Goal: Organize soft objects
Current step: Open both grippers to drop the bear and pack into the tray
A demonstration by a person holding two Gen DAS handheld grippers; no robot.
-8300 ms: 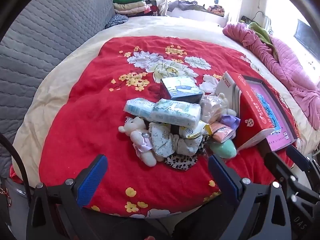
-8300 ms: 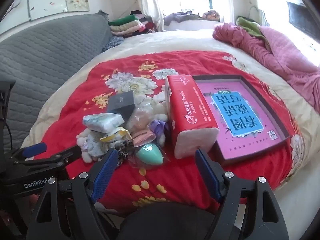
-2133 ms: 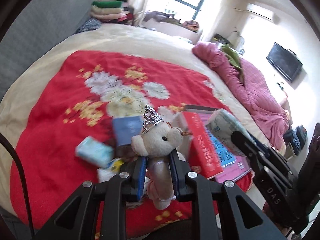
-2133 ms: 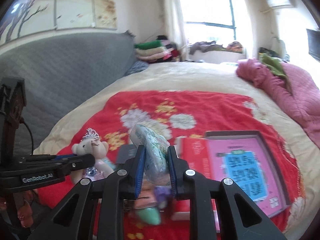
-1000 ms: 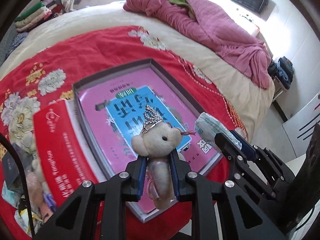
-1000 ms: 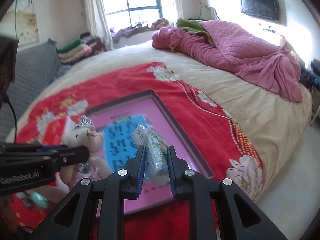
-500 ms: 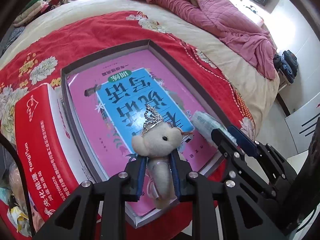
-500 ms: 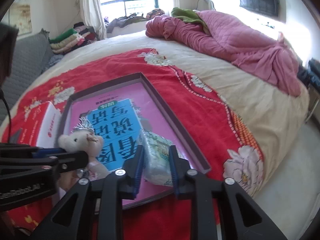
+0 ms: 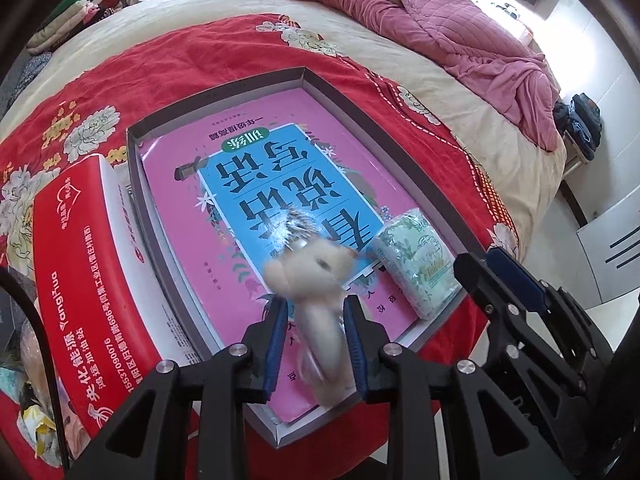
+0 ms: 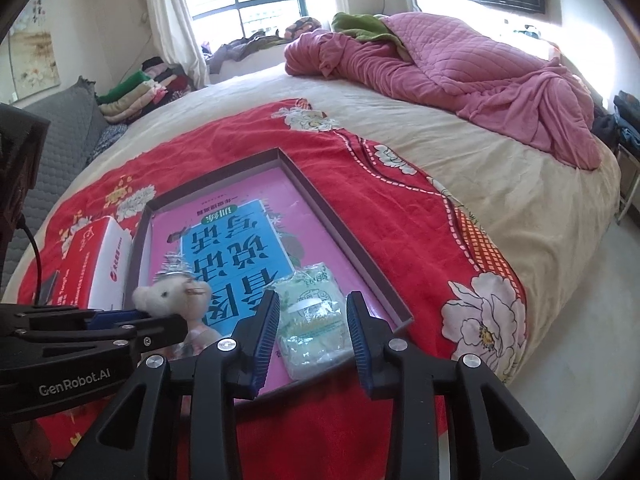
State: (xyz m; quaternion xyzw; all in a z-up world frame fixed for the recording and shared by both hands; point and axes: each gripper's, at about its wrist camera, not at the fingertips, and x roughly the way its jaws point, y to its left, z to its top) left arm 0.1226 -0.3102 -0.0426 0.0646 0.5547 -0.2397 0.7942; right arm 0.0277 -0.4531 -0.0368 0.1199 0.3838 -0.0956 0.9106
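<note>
A shallow grey box [image 9: 224, 92] with a pink and blue book inside lies on the red bedspread; it also shows in the right wrist view [image 10: 344, 240]. My left gripper [image 9: 316, 324] has its jaws parted around a small crowned teddy bear [image 9: 316, 276], blurred with motion, over the book. The bear also shows in the right wrist view [image 10: 168, 294]. My right gripper [image 10: 312, 316] is open, its fingers either side of a green-white tissue pack [image 10: 310, 320] that rests in the box's near right corner. The pack also shows in the left wrist view [image 9: 416, 260].
A red tissue box [image 9: 76, 280] stands against the grey box's left side. More small soft items [image 9: 24, 400] lie at far left. A pink quilt [image 10: 460, 72] is heaped at the far right of the bed. The bed's edge and floor [image 10: 592, 320] are to the right.
My right gripper has opened and let the tissue pack down into the box. My left gripper's jaws have parted and the bear is tipping forward over the book.
</note>
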